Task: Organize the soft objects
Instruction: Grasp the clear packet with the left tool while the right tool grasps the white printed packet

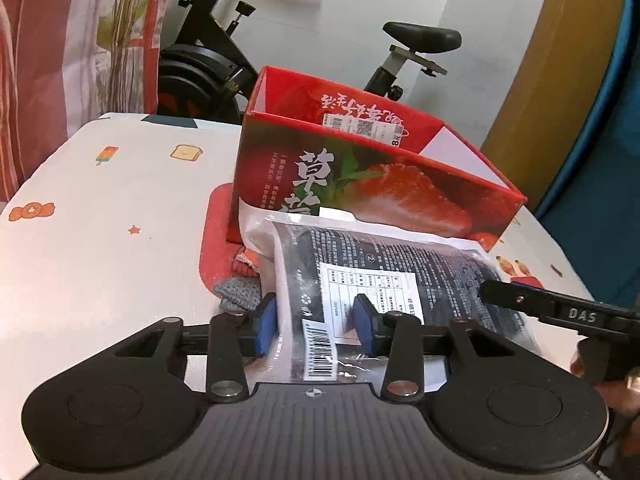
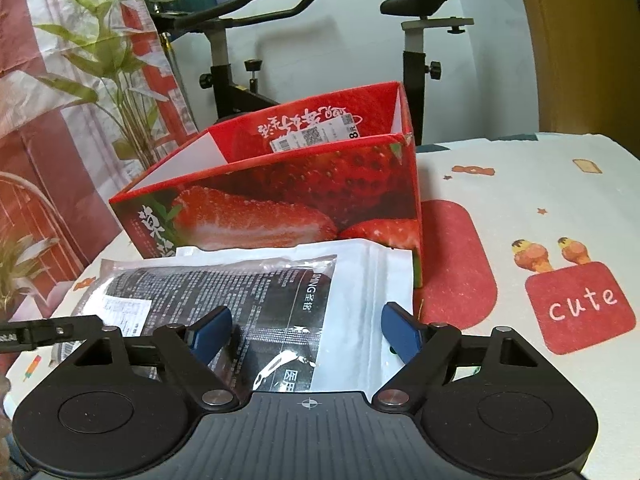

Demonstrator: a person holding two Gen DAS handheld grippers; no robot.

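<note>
Clear plastic pouch with dark printed insert (image 1: pixel 384 280) lying flat on a white zip bag (image 2: pixel 360 280), both on the tabletop (image 1: pixel 100 260) just in front of the open red strawberry box (image 1: pixel 360 176). Small grey knitted piece (image 1: pixel 236 292) beside the pouch's left edge. Left hand-held gripper (image 1: pixel 316 322) narrowed around the pouch's near edge, pads straddling it; firm pinch not confirmable. Right hand-held gripper (image 2: pixel 306 334) wide, over both bags, gripping nothing. Step: securing pouch for pickup. Next, likely: finish the pinch, lift clear of the box wall, drop inside.
</note>
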